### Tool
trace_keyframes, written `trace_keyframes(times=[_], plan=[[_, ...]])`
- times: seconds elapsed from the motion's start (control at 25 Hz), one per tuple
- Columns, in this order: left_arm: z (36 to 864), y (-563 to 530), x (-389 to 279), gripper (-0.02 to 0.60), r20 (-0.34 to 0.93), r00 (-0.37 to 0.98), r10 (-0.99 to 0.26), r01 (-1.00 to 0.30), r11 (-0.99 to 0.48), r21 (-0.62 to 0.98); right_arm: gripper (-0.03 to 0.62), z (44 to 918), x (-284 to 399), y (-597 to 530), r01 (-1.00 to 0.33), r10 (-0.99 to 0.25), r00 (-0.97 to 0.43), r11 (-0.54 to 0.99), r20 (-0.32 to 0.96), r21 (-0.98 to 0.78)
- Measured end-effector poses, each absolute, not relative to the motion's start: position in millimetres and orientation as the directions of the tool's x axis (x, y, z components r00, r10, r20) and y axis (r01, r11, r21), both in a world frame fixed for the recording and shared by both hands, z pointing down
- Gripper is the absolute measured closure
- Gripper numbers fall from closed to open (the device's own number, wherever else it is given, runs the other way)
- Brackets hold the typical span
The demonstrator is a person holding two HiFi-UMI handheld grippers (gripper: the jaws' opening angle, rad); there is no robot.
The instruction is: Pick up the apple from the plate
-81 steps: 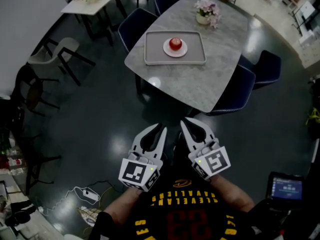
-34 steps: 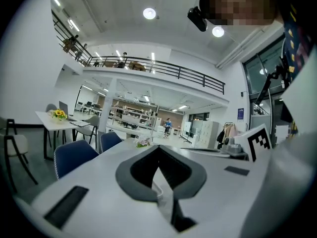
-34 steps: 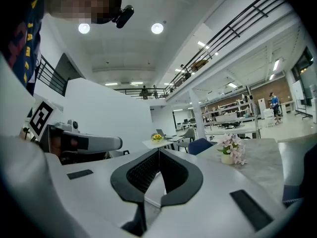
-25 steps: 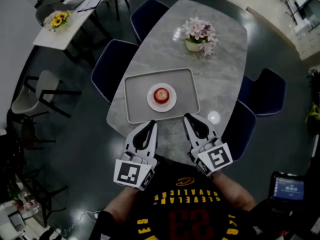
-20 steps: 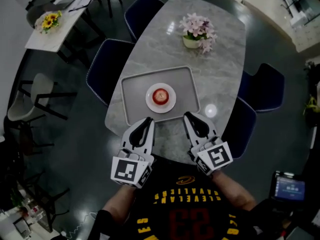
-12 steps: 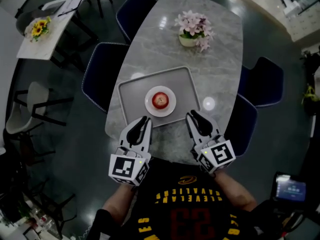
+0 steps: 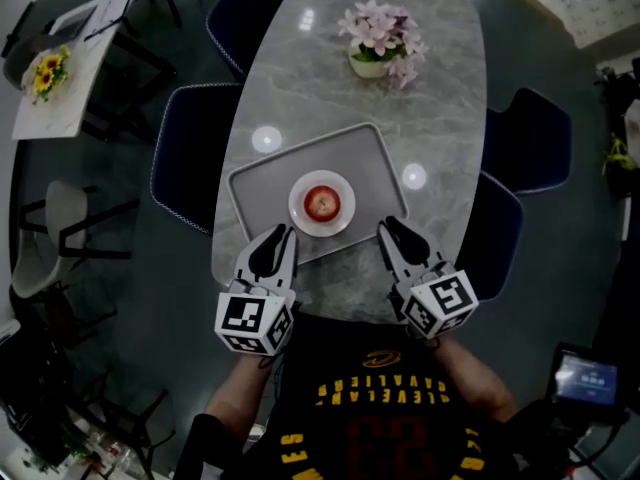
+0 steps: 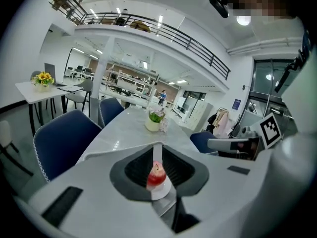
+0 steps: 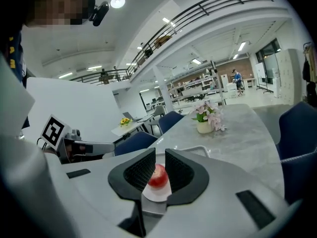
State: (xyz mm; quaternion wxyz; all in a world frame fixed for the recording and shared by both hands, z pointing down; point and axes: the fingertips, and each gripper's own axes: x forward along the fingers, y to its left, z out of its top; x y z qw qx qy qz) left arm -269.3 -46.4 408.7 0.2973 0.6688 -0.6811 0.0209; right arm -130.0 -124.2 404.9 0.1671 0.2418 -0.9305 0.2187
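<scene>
A red apple (image 7: 322, 203) sits on a small white plate (image 7: 303, 214) in a grey tray (image 7: 255, 183) on the marble table. My left gripper (image 7: 276, 238) hangs over the tray's near edge, just left of the plate. My right gripper (image 7: 391, 229) is at the tray's near right corner. Both are shut and hold nothing. The left gripper view shows the apple (image 8: 156, 175) through the slit between that gripper's (image 8: 157, 150) jaws. In the right gripper view, the apple (image 9: 158, 176) and plate (image 9: 157, 192) appear beyond the right gripper (image 9: 160, 157).
A pot of pink flowers (image 7: 375, 43) stands at the table's far end. Dark blue chairs flank the table at the left (image 7: 190, 153) and right (image 7: 520, 133), with one (image 7: 495, 238) close to my right gripper. A second table with sunflowers (image 7: 45, 73) stands far left.
The table, tray and apple have come nearer in the head view. Both grippers have gone from over the floor to over the table's near edge, either side of the plate.
</scene>
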Motion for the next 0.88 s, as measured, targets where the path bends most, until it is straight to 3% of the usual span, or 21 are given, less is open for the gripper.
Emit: trace_keyframes(times=[0.36, 0.88], plan=[[477.3, -60.5, -283.0, 0.537, 0.585, 0.157, -0.795, -0.892, 0.14, 0.43, 0.546, 468.0, -132.5, -129.3, -0.589, -0.336, -0.776, 0.69, 0.535, -0.421], [550.8, -59.5, -282.6, 0.525, 0.693, 0.272, -0.668, -0.835, 0.194, 0.515, 0.546, 533.1, -140.2, -125.0, -0.644, -0.274, -0.726, 0.594, 0.631, -0.483]])
